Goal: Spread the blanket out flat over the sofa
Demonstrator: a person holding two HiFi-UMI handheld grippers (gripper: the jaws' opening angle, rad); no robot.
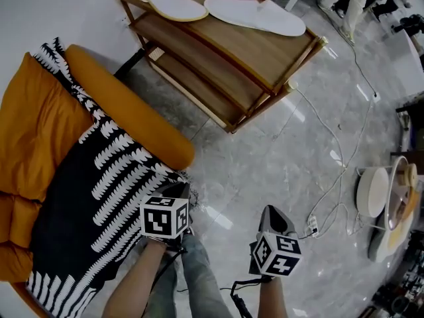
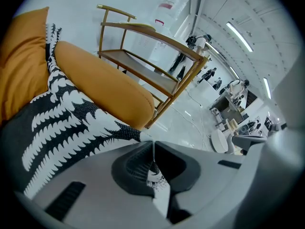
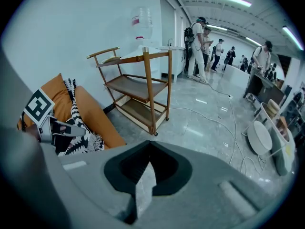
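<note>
The left claw (image 1: 177,192) pinches the fringed edge of the blanket (image 1: 99,177) — a hold suited to pulling it taut. The cloth runs off to this claw's left, across the seat and arm of the sofa (image 1: 40,118). The right claw (image 1: 273,212) — pressed together, empty — hangs over the floor, right of the cloth, probably free for a 2nd edge.

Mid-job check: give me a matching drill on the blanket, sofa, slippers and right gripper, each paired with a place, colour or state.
Column A
1. blanket
2. sofa
3. slippers
4. right gripper

Column B
a. white, on the wooden cart's top shelf
b. orange, partly covered by patterned cloth
c. jaws together, nothing held, over the floor
d. black and white, edge pinched by the left gripper

Pairs: 1-d, 2-b, 3-a, 4-c
</note>
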